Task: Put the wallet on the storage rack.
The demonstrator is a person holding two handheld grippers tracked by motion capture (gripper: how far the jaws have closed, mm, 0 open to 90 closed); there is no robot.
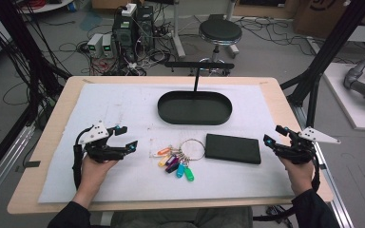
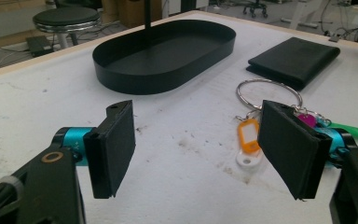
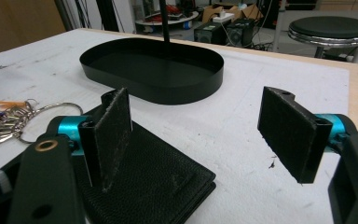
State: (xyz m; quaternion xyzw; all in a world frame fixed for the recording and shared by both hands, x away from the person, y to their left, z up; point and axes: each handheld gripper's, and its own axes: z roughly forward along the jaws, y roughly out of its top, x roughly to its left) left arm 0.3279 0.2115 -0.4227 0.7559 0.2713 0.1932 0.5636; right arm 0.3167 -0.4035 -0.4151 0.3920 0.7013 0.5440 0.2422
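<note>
A ring of keys with coloured tags (image 1: 177, 157) lies at the middle of the white mat, and a black wallet (image 1: 233, 148) rests just right of it. Behind both stands a black oval tray (image 1: 195, 108) with an upright post. My left gripper (image 1: 126, 137) is held at the left of the mat, open, pointing toward the keys (image 2: 254, 130) with nothing between its jaws. My right gripper (image 1: 272, 136) hovers at the mat's right edge, open and empty, with the wallet (image 3: 158, 179) under its left jaw. The tray (image 2: 165, 51) (image 3: 154, 65) sits beyond both.
The white mat (image 1: 123, 109) covers most of the wooden table (image 1: 47, 137). A black stool (image 1: 220, 33), computer boxes (image 1: 133, 28) and cables stand on the floor behind the table. Black frame posts (image 1: 323, 57) rise at both sides.
</note>
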